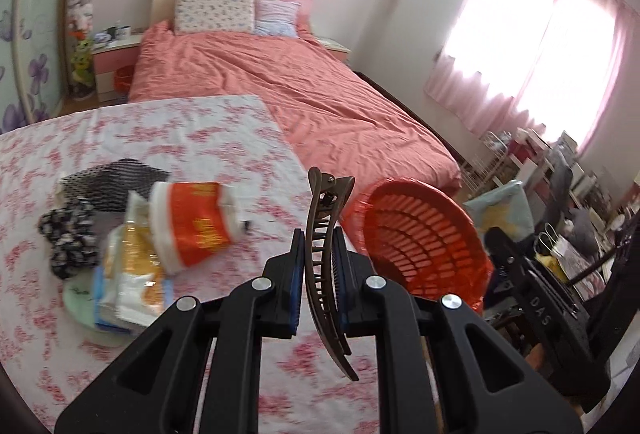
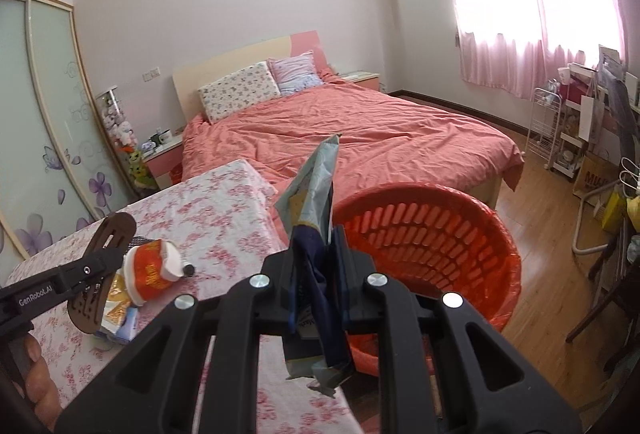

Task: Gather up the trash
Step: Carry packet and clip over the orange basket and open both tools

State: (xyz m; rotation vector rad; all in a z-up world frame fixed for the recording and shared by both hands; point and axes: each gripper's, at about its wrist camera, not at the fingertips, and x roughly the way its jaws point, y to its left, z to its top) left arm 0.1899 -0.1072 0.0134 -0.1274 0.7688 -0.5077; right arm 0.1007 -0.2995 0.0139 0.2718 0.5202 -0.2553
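Note:
My left gripper [image 1: 319,246] is shut on a brown hair clip [image 1: 325,266], held upright above the floral tablecloth [image 1: 200,138]; it also shows in the right wrist view [image 2: 100,274]. My right gripper [image 2: 316,246] is shut on a crumpled blue and grey snack wrapper [image 2: 314,194], near the rim of the orange basket [image 2: 432,234]. The basket stands off the table's right edge, also in the left wrist view [image 1: 424,238]. An orange and white cup [image 1: 192,222] lies on its side on the table, with a yellow and white wrapper [image 1: 128,274] beside it.
A black and white scrunchie [image 1: 68,234] and a dark mesh item [image 1: 116,182] lie left of the cup. A bed with a coral cover [image 2: 352,130] is behind the table. Shelves and clutter [image 2: 580,130] line the right wall under the pink curtains.

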